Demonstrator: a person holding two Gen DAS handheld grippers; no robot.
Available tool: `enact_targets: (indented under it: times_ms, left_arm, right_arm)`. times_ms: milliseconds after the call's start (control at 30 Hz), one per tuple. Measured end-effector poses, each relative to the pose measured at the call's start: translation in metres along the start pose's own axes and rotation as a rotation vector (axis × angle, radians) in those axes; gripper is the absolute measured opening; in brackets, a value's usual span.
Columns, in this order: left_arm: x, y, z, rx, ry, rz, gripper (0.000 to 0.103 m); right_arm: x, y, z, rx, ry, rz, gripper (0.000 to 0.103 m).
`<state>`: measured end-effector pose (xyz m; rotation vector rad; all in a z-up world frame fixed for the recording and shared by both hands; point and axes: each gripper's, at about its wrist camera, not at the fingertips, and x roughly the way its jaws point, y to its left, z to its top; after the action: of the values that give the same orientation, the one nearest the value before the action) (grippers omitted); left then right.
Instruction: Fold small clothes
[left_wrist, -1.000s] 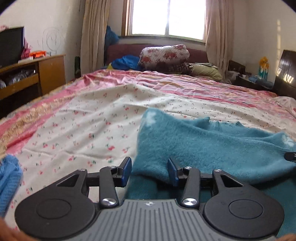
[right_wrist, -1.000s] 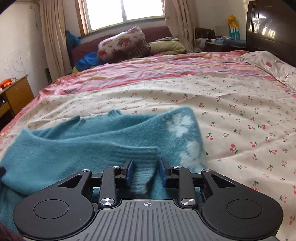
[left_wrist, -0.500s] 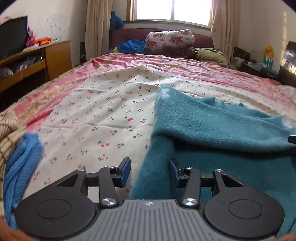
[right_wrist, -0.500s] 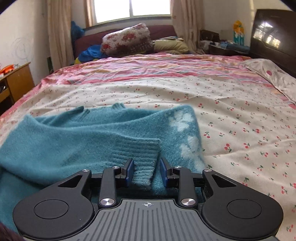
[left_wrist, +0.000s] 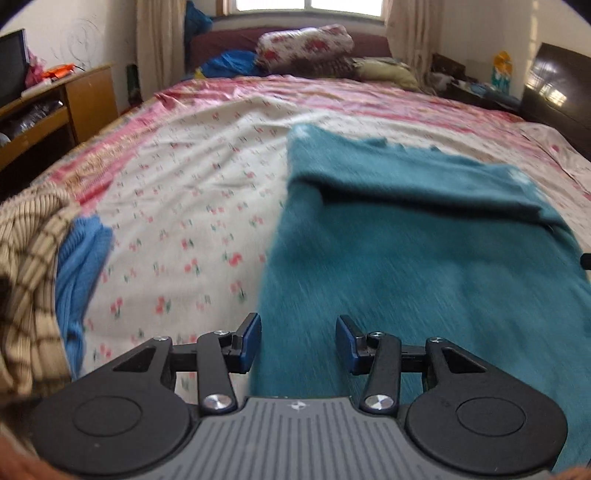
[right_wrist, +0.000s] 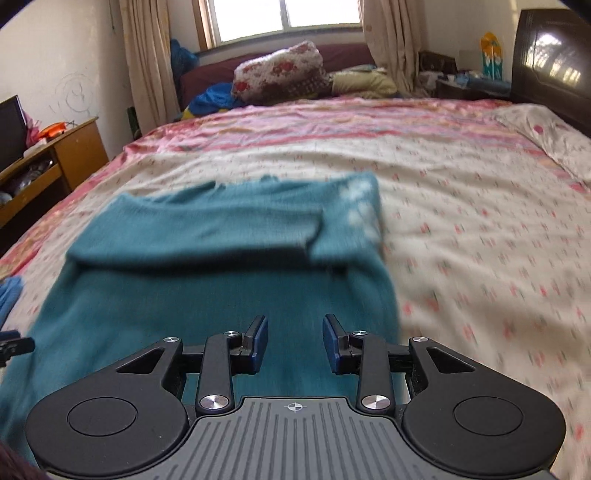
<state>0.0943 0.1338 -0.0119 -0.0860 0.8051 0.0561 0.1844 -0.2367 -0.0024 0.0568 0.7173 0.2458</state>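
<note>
A teal fuzzy sweater (left_wrist: 424, 266) lies flat on the flowered bed sheet (left_wrist: 184, 192), with both sleeves (right_wrist: 207, 229) folded across its chest. My left gripper (left_wrist: 298, 332) hovers open over the sweater's left edge near its lower part, with nothing pinched. My right gripper (right_wrist: 295, 332) hangs over the lower right of the sweater (right_wrist: 221, 314); its jaws are opening and no cloth sits between the pads. The ribbed cuff lies loose on the chest, well ahead of the right gripper. Both views are blurred by motion.
A blue knit (left_wrist: 81, 266) and a beige plaid garment (left_wrist: 26, 266) lie heaped at the bed's left edge. A wooden cabinet (left_wrist: 74, 99) stands left, a dark headboard (right_wrist: 554, 62) right. Rolled bedding (left_wrist: 306, 48) sits under the window.
Both grippers have drawn back along the sweater towards its hem. The right gripper let go of the ribbed cuff, which now lies on the chest. The clothes heap came into the left view.
</note>
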Motion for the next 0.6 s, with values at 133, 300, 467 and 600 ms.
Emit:
enact_targets:
  times_ms: [133, 300, 467, 600]
  left_arm:
    - [-0.017, -0.005, -0.013, 0.037, 0.029, -0.01, 0.05]
    - [-0.03, -0.008, -0.028, 0.06, 0.059, -0.015, 0.05]
    - [-0.042, -0.002, -0.04, 0.052, 0.078, -0.009, 0.05]
    - [-0.048, 0.003, -0.047, 0.049, 0.112, -0.003, 0.05]
  right_arm:
    - [-0.027, -0.008, -0.024, 0.038, 0.045, 0.026, 0.032]
    - [-0.052, -0.015, -0.049, 0.066, 0.077, 0.008, 0.033]
    - [-0.074, -0.023, -0.069, 0.094, 0.115, -0.01, 0.033]
    - [-0.087, -0.027, -0.083, 0.093, 0.148, -0.031, 0.033]
